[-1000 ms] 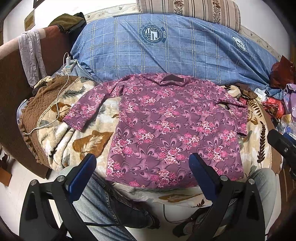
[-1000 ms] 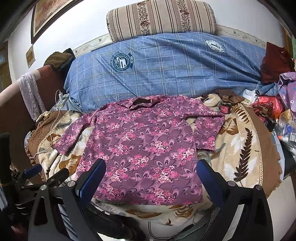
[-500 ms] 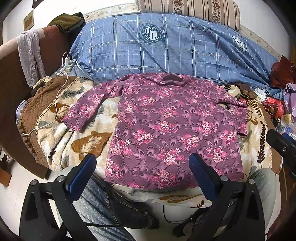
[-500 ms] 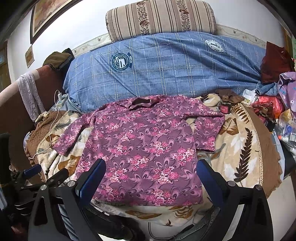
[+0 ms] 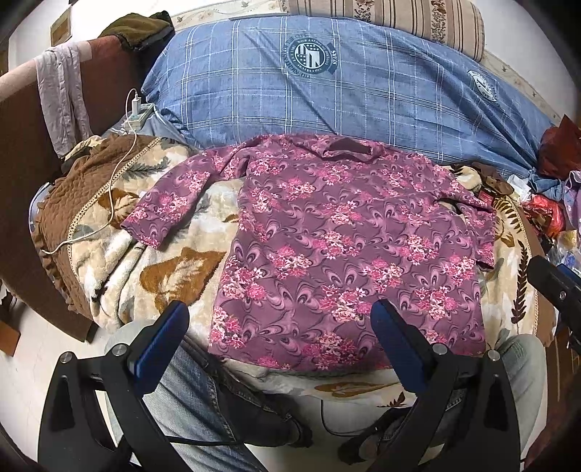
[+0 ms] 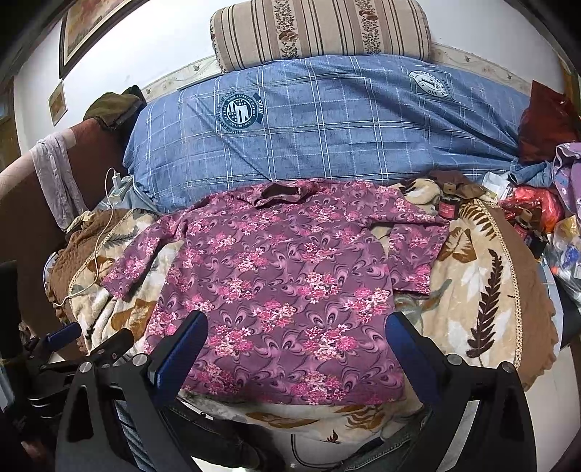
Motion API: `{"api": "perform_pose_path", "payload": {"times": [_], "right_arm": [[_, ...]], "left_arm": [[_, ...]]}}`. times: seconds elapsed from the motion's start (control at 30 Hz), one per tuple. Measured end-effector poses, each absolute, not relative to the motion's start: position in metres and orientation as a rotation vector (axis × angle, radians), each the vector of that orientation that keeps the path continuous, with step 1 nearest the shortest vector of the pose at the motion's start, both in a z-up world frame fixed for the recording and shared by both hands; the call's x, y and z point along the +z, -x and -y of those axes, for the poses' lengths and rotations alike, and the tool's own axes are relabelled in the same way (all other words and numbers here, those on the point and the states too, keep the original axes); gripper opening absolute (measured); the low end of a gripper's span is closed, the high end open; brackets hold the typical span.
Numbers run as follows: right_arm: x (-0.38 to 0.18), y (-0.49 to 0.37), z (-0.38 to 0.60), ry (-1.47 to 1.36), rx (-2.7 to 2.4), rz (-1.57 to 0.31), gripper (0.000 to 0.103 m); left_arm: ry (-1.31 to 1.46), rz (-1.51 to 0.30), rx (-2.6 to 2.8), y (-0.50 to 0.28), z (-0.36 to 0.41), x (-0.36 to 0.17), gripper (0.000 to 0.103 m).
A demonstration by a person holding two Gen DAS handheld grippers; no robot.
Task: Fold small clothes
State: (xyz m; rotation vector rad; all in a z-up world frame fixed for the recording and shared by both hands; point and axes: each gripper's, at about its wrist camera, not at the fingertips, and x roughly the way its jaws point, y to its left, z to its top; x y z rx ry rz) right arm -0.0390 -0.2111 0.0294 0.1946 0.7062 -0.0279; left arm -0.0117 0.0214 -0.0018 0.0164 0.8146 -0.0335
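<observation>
So there's a purple floral top [image 5: 348, 247] spread flat and face up on a beige leaf-print blanket [image 5: 170, 268] on the bed, and that top is pretty much the anchor for everything else. Its collar end butts right up against a big blue plaid pillow [image 5: 326, 87], with a striped bolster [image 6: 319, 32] sitting on top of the pillow behind that. One sleeve sticks out sideways onto the blanket toward a white charger cable [image 5: 109, 203], which trails off to a power strip up near the pillow's corner. The other sleeve is folded down alongside the body of the top, and just past that shoulder there's a small dark red jar [image 6: 448, 207] on the blanket, with a heap of mixed clothes and bags [image 6: 544, 203] further out that way. The hem hangs near the bed edge closest to the cameras. Left tongs [image 5: 279, 332] are spread wide, hovering just off the hem with nothing between them, not touching the fabric. Right tongs [image 6: 296, 343] are the same deal: wide apart, holding nothing, poised above the hem area. The person's jeans [image 5: 189, 395] show below the hem, under the left tongs.
</observation>
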Motion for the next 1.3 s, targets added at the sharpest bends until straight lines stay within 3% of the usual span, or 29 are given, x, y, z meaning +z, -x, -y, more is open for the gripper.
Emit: {"api": "perform_pose_path", "payload": {"times": [0.63,0.87,1.0,1.13,1.3], "right_arm": [[0.030,0.003,0.196,-0.162,0.001,-0.725,0.099],[0.020,-0.049,0.170,-0.191,0.162,-0.786,0.098],[0.012,-0.094,0.139,-0.209,0.293,-0.822,0.082],[0.002,-0.146,0.098,-0.247,0.452,-0.856,0.081],[-0.024,-0.213,0.034,-0.275,0.627,-0.945,0.072]], "left_arm": [[0.040,-0.850,-0.020,-0.020,-0.044,-0.021,0.101],[0.160,-0.886,-0.014,-0.063,-0.092,-0.039,0.101],[0.256,-0.901,0.062,-0.096,-0.143,-0.052,0.101],[0.482,-0.929,0.084,-0.125,-0.204,-0.076,0.101],[0.774,-0.938,0.124,-0.152,-0.266,-0.109,0.101]]}}
